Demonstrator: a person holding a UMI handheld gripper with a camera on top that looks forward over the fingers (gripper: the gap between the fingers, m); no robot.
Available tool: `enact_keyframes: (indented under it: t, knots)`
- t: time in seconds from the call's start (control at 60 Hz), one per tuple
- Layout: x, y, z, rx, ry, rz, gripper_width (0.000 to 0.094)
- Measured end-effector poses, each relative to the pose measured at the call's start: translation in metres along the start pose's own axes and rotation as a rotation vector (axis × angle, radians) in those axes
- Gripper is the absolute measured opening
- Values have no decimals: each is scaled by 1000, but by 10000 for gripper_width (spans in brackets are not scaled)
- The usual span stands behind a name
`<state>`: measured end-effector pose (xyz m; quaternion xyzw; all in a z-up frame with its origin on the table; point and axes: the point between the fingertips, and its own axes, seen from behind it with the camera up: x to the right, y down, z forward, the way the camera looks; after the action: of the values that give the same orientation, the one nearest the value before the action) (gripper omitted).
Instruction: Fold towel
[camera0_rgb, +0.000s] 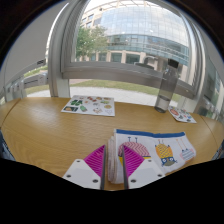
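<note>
Magenta pads (96, 160) line the inner faces of two white fingers, near at the bottom of the gripper view. Holds a narrow stance, the gripper (113, 165), with a thin upright edge of pale fabric standing in the gap between the pads (cannot tell whether both pads actually press on it, or whether a sliver of space remains at either side). Appears to belong to the towel (155, 148), that edge. Lies just ahead of the fingers and off toward the right one, flat on the wooden tabletop (50, 135): white cloth with a blue band along its far edge and small cartoon figures printed in orange and blue. Reaches close to the right fingertip with its near part.

Farther out on the tabletop, well apart from the towel, rests a flat printed sheet (88, 105) covered in small coloured pictures. Off toward the far right sits another small printed piece (183, 116), too small to read. Beyond the tabletop stands a wide window (120, 45), showing trees, lawn and a glass-fronted building (150, 35) outside.
</note>
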<state>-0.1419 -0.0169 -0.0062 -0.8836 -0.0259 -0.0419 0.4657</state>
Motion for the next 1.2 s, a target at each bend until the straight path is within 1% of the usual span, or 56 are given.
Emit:
enact_keyframes:
  t: [0.1, 0.133, 0.15, 0.3, 0.4, 0.467, 0.55, 0.633, 0.75, 0.783, 0.867, 0.95, 1.017, 1.033, 1.1, 1.2]
  knots:
    - [5, 2, -1, -19, 10, -15, 76]
    - [7, 2, -1, -16, 16, -11, 36]
    - [8, 2, -1, -16, 15, -6, 31]
    - [6, 0, 0, -27, -31, 71, 29]
    - [2, -6, -7, -31, -104, 117, 29]
    - [5, -22, -19, -7, -171, 156, 29]
    - [28, -52, -37, 55, -222, 182, 30]
    - [68, -75, -53, 103, -222, 181, 30]
    - [135, -80, -58, 116, -193, 177, 29]
    - [157, -74, -56, 110, -182, 180, 28]
    - [200, -55, -43, 66, -161, 189, 28]
    - [235, -23, -24, 14, -140, 192, 29]
    - [255, -9, -12, 7, -127, 198, 29]
    - [259, -4, -8, 3, -121, 196, 55]
    - [280, 9, -2, -19, -63, 169, 259]
    - [306, 3, -6, 17, 21, 93, 569]
